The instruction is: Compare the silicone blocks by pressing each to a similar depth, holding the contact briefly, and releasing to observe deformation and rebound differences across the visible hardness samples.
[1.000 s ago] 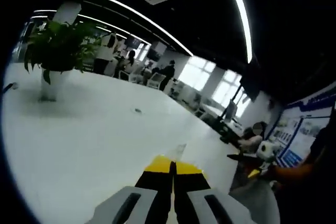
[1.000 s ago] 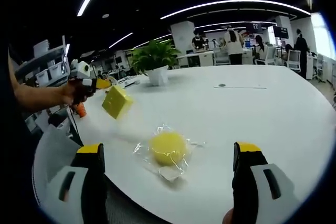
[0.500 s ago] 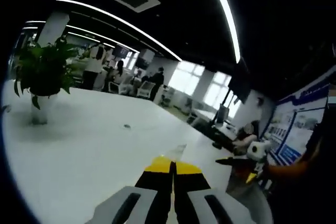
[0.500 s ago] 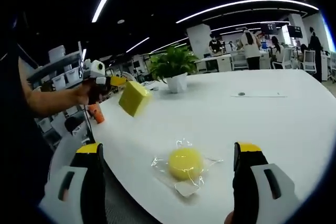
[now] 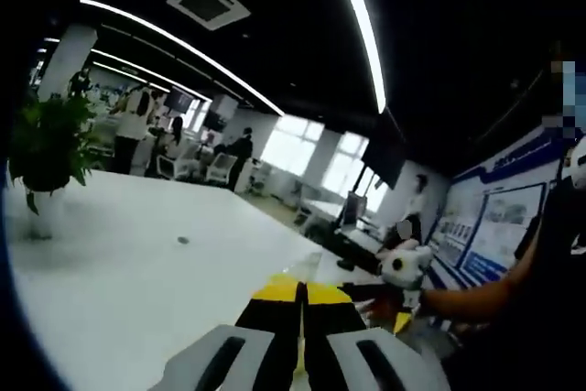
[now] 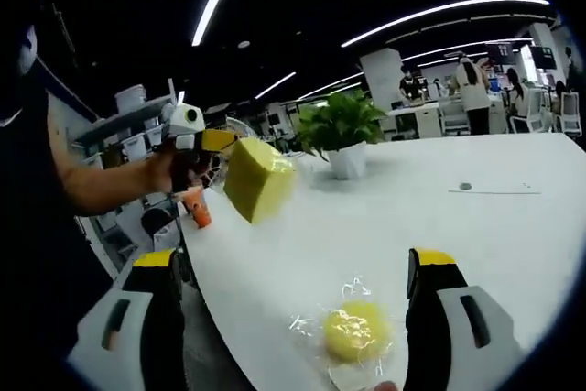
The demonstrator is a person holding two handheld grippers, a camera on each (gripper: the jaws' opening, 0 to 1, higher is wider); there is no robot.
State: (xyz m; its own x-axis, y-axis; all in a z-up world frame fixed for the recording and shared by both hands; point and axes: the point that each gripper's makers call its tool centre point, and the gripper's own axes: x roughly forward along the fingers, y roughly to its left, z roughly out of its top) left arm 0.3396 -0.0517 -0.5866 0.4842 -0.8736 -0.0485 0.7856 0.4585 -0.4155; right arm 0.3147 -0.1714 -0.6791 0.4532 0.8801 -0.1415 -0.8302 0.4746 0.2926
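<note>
Right gripper view: the left gripper [image 6: 220, 141] pinches a yellow block [image 6: 258, 179] at upper left. The right gripper [image 6: 298, 267] is wide open above a wrapped, maybe round, yellow block [image 6: 355, 331].

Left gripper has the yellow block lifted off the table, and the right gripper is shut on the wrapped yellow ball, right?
Not quite. The right gripper is open: in the right gripper view its fingers stand wide apart, and the wrapped yellow ball lies on the white table between them, untouched. The rest holds: the left gripper holds the yellow block in the air above the table.
</note>
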